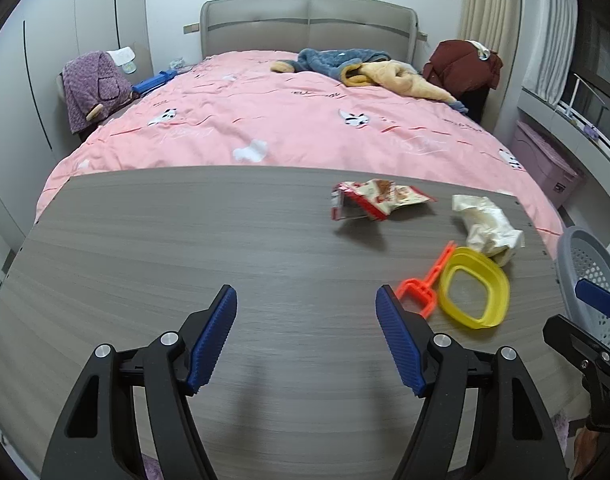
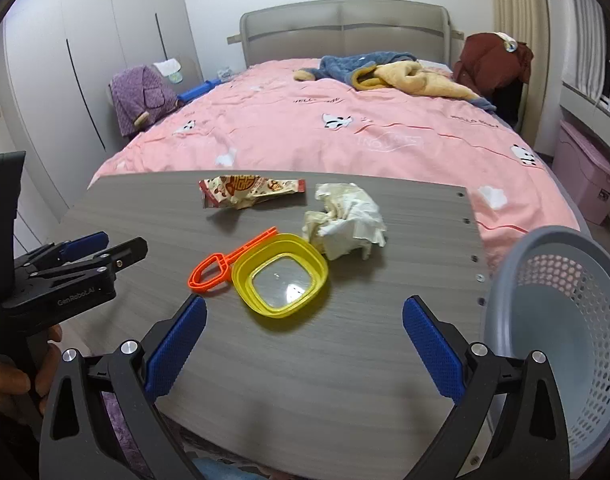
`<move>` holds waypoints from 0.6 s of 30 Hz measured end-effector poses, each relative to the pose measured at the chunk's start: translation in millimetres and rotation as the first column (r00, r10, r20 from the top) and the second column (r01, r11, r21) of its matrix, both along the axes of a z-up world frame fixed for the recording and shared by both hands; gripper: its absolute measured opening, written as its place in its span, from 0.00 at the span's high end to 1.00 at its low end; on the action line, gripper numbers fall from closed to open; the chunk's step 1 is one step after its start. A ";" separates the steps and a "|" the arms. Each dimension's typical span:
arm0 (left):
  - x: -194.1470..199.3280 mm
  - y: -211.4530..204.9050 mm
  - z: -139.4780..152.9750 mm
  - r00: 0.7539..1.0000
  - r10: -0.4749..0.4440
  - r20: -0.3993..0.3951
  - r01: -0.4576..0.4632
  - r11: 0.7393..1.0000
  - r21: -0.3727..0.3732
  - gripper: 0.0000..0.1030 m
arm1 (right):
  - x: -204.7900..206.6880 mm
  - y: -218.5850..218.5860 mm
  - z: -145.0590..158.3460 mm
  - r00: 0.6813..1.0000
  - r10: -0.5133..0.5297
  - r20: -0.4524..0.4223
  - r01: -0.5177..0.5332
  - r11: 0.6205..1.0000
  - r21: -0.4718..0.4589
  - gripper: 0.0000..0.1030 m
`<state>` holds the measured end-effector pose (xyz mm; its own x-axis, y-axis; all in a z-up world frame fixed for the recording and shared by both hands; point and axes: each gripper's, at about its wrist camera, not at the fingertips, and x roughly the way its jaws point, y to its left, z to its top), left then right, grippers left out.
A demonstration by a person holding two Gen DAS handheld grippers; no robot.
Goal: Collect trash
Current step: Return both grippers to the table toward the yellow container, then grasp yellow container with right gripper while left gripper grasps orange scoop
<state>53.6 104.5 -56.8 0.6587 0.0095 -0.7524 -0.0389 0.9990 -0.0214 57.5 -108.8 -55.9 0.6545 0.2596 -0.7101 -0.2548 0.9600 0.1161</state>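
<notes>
Bedroom with a pink-covered bed (image 2: 345, 132) in the background, and in front of it a grey wood-grain table (image 2: 305, 360) that carries everything the job concerns. Four items lie on it, all toward its right half. A red-and-white snack wrapper (image 2: 251, 191) sits near the far edge. A crumpled wad of white paper (image 2: 347, 218) lies just beside it, closer to the far right corner. A yellow lid (image 2: 281, 278) with a clear centre rests nearer the middle of the right half, its rim touching or overlapping the paper wad. An orange plastic scoop (image 2: 221, 268) lies against the lid's left side.

Off the table's right edge stands a grey perforated basket (image 2: 561, 320). What shows of its inside looks empty, though the bottom is only partly in view.

Neither tool carries anything. The left gripper (image 1: 305, 328) hovers over the bare near-left part of the table with its fingers spread and nothing between them. The right gripper (image 2: 305, 344) hangs above the near edge, facing the lid, its fingers spread very wide and also empty.

Judging from this, collecting has hardly begun: nothing visibly lies in the basket, and the wrapper and paper wad are plainly trash still to be picked up. Whether the lid and scoop count as trash cannot be told.
</notes>
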 end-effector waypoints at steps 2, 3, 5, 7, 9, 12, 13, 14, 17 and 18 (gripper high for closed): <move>2.1 9.1 -3.9 1.000 0.013 -0.010 -0.013 1.000 0.002 0.33 | 7.0 8.3 -5.6 1.000 0.011 -0.014 -0.011 1.000 -0.002 0.06; 3.4 14.1 -5.9 1.000 0.021 -0.014 -0.021 1.000 0.003 0.33 | 11.0 12.7 -9.0 1.000 0.018 -0.025 -0.018 1.000 -0.002 0.06; 5.7 22.7 -8.2 0.999 0.036 -0.019 -0.036 0.999 0.003 0.33 | 19.3 19.6 -14.1 0.999 0.026 -0.043 -0.026 1.000 -0.006 0.06; 7.2 29.6 -9.8 0.999 0.046 -0.022 -0.046 0.999 0.001 0.33 | 28.4 26.9 -20.7 0.997 0.034 -0.068 -0.035 0.999 -0.010 0.06; 8.7 34.8 -11.0 0.998 0.053 -0.023 -0.053 0.999 -0.002 0.33 | 34.7 31.2 -25.1 0.996 0.038 -0.084 -0.039 0.999 -0.016 0.06; 11.5 40.4 -13.2 0.998 0.059 -0.026 -0.059 0.998 -0.002 0.33 | 41.2 36.8 -33.3 0.993 0.039 -0.111 -0.043 0.999 -0.034 0.06; 12.7 41.8 -14.4 0.998 0.060 -0.028 -0.060 0.998 -0.003 0.33 | 42.8 38.0 -35.4 0.992 0.037 -0.119 -0.042 0.998 -0.041 0.06; 13.3 42.4 -15.3 0.998 0.060 -0.030 -0.060 0.998 -0.004 0.33 | 44.5 39.0 -38.0 0.992 0.029 -0.126 -0.036 0.998 -0.053 0.06; 15.0 44.0 -18.8 0.998 0.057 -0.037 -0.057 0.998 -0.011 0.33 | 49.5 39.7 -44.1 0.989 0.009 -0.145 -0.019 0.998 -0.063 0.06; 15.3 43.7 -19.6 0.998 0.053 -0.039 -0.054 0.998 -0.013 0.33 | 50.3 39.1 -45.0 0.989 0.004 -0.149 -0.013 0.998 -0.062 0.06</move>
